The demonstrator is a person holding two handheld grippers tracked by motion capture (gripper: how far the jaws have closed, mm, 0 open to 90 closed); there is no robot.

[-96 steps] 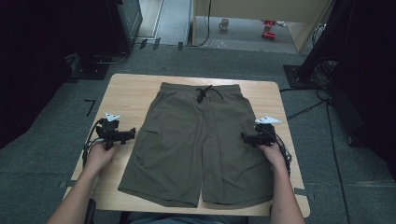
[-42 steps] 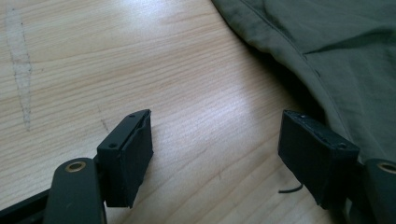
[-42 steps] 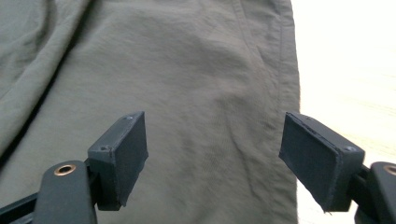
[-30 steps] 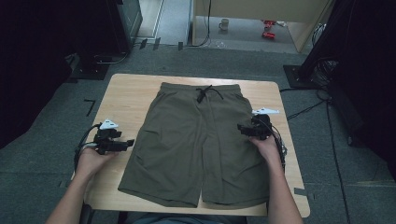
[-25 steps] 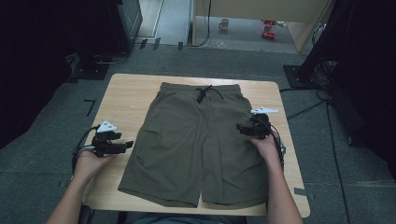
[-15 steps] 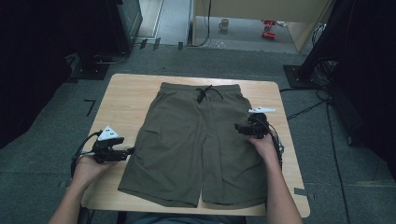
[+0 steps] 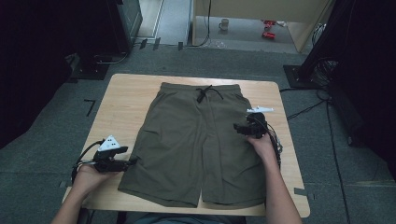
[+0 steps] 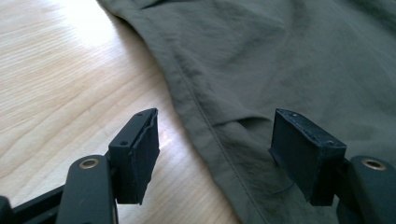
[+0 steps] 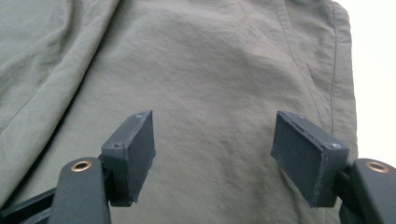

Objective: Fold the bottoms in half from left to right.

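A light wooden rectangular table stands on a grey carpeted floor. A pair of olive-green fabric shorts lies flat on the middle of the table, covering much of it. The shorts' long axis runs from the near edge to the far edge: the waistband with its dark knotted drawstring points away from the person, and the two leg hems lie toward the person, near the front edge.

The person's left forearm enters from the lower left. The left hand holds the black two-jaw left gripper level, pointing sideways at the outer side seam of the left leg. In the left gripper view its jaws stand wide apart, straddling that seam, one over bare wood, one over cloth.

The right forearm reaches up the right side. The right hand holds the black two-jaw right gripper over the right hip of the shorts. In the right gripper view its jaws stand wide apart above lightly wrinkled cloth, gripping nothing.
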